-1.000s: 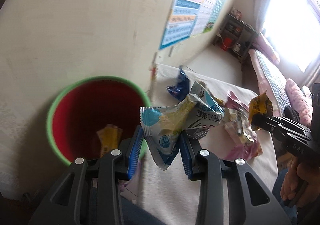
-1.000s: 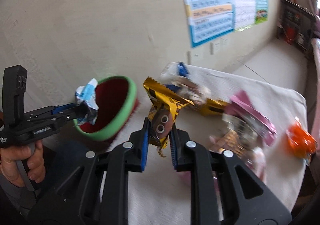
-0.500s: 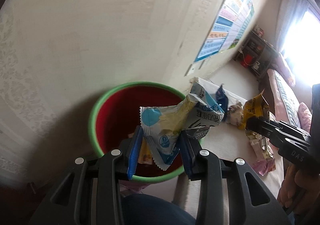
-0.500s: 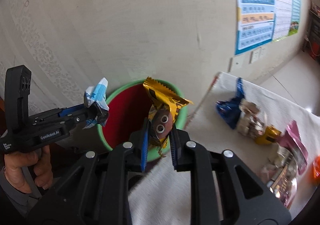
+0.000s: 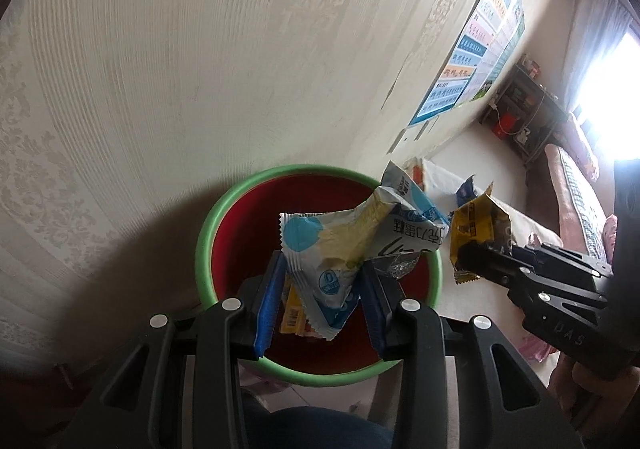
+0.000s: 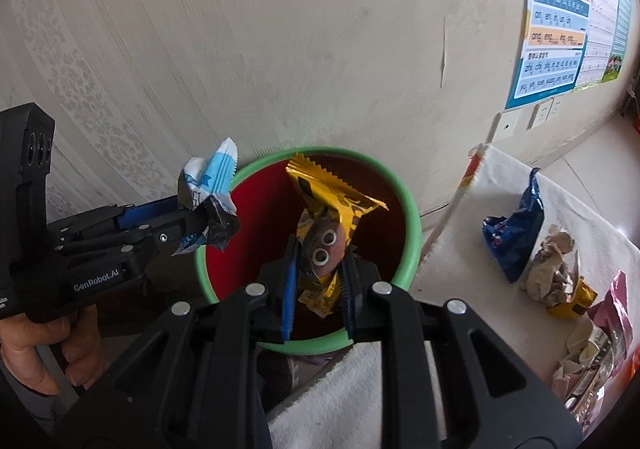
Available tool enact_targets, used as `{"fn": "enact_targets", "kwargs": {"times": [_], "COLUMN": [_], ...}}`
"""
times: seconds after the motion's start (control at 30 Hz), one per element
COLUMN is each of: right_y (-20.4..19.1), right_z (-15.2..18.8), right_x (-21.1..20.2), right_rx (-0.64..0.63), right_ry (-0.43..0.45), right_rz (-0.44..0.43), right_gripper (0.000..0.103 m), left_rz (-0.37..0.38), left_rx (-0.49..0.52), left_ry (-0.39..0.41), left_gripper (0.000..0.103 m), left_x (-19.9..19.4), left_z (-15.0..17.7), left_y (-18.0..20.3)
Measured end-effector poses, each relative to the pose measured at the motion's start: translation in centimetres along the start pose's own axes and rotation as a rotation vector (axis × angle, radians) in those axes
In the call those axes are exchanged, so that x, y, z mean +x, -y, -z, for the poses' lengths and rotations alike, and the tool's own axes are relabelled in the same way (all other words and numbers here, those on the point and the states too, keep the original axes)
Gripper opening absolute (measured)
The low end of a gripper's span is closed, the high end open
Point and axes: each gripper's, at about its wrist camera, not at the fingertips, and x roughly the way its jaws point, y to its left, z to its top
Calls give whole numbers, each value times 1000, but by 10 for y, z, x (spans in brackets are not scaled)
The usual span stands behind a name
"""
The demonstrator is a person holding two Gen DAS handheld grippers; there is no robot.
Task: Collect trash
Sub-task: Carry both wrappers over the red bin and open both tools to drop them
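Above the red bin with the green rim [image 5: 224, 209], the left gripper [image 5: 320, 301] holds a white-and-blue snack wrapper [image 5: 340, 245] between its blue pads, the crumpled pack sticking up and out past the fingertips. Its jaws stand partly apart, pressed on the wrapper. Inside the bin an orange-yellow wrapper [image 5: 292, 315] lies on the bottom, just behind the held pack in the left wrist view.

The right gripper [image 6: 318, 281] is clamped narrowly on a yellow wrapper [image 6: 332, 209] printed with a brown cartoon face (two round white eyes show between the pads). This wrapper also hangs over the bin's opening [image 6: 412, 217], near its middle in the right wrist view.

A hand [image 6: 48, 349] grips the handle of the left gripper at the lower left of that view.

To the right of the bin a tabletop covered with a white cloth [image 6: 452, 241] carries more litter: a dark blue packet [image 6: 514, 233], a crumpled beige paper [image 6: 550, 265], a small yellow packet [image 6: 572, 301] and a pink wrapper [image 6: 616, 309]. A chart poster [image 6: 560, 21] hangs on the pale patterned wall.
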Motion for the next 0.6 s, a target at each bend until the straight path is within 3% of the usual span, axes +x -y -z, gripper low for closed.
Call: {"fn": "enact_targets", "kwargs": {"times": [0.4, 0.43, 0.47, 0.53, 0.6], "right_y": [-9, -9, -9, -8, -7], "right_z": [2, 1, 1, 2, 5], "right_x": [34, 36, 37, 37, 36], "right_rx": [-14, -14, -12, -3, -3], "right_ry": [-59, -59, -62, -59, -55], "right_rz": [-17, -16, -11, 1, 15], "right_gripper": [20, 30, 50, 76, 80], "left_rz": [5, 6, 7, -7, -5], "left_rx": [-49, -51, -57, -76, -93], "left_ry": [-27, -26, -22, -7, 11], "left_gripper": [37, 43, 50, 87, 90], "left_x": [14, 14, 13, 12, 9], "left_z": [-2, -2, -3, -5, -5], "left_y": [-20, -21, -22, -24, -27]}}
